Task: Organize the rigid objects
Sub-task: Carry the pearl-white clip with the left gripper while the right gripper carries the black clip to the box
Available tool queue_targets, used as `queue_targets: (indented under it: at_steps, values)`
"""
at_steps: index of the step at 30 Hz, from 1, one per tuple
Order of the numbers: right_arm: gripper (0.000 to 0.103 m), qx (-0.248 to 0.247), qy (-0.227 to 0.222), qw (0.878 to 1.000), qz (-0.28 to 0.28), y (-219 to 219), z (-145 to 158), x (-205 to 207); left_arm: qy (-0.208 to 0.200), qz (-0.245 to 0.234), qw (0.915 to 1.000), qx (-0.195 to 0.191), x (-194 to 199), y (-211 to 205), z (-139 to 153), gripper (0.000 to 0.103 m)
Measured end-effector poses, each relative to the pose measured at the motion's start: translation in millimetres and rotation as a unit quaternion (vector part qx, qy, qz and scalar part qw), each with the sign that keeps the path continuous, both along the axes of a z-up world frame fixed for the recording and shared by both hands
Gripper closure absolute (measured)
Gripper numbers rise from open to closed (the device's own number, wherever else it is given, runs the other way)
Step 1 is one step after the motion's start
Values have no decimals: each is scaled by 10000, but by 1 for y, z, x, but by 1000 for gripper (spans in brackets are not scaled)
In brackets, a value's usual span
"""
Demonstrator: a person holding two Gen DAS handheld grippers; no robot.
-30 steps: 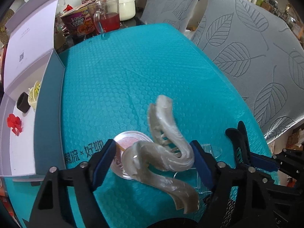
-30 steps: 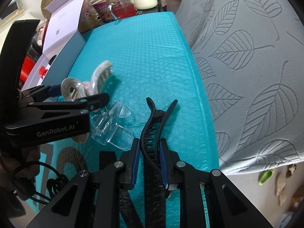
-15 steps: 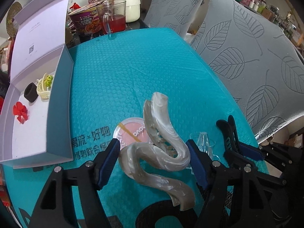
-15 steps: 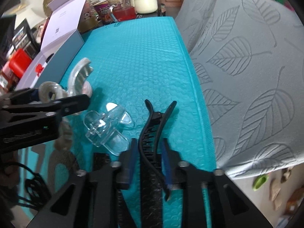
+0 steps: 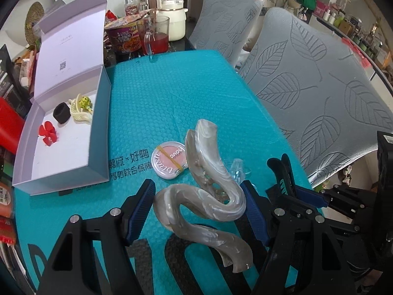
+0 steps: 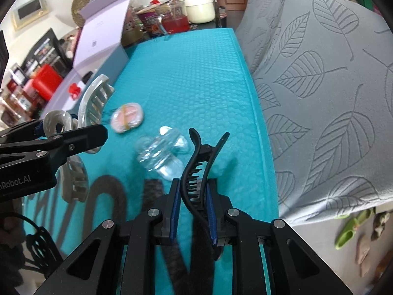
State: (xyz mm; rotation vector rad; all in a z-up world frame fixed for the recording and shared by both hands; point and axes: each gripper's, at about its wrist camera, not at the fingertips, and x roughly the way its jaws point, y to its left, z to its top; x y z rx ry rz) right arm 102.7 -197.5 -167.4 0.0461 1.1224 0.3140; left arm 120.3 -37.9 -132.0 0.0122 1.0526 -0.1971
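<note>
Bench (image 5: 172,91) under teal bubble wrap carries the open lilac box (image 5: 98,132) at its left edge. Left claw (image 5: 199,206) clamps the pearly hair clip (image 5: 208,196), lifted clear. Right claw (image 6: 192,196) pinches the black hair clip (image 6: 196,169) beside the clear clip (image 6: 162,152) and pink compact (image 5: 169,163).

**Gloss, pearl and bubble wrap**

The large hair claw (image 5: 208,196) has a pearly, marbled plastic look, smooth and highly glossy. The black hair clip (image 6: 199,169) is matt plastic with a toothed edge. At 10 o'clock from it, the clear clip (image 6: 162,152) looks like glassy transparent plastic (blurred, so detail is hard to tell). The table (image 5: 157,93) wears a teal bubble-textured sheet with a slight sheen. The open box (image 5: 61,127) looks like matt lilac cardboard. The chair covers (image 5: 319,93) are grey cloth embossed with leaves.
</note>
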Motion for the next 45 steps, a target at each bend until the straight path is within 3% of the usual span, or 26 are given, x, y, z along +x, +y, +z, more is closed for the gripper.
queue_targets:
  at_steps: [11, 22, 37, 45]
  values:
    - [83, -47, -304, 9986, 419, -4, 51, -28, -310, 257, 9991, -121, -40, 0, 47, 32]
    - [83, 246, -381, 9921, 1172, 5, 76, -61, -540, 682, 9962, -104, -89, 1, 73, 32]
    - [83, 422, -367, 9679, 2452, 40, 88, -90, -601, 1860, 9807, -73, -147, 30, 78, 32]
    - [83, 409, -390, 9525, 2992, 67, 92, -92, -598, 2201, 9736, -38, -157, 51, 80, 32]
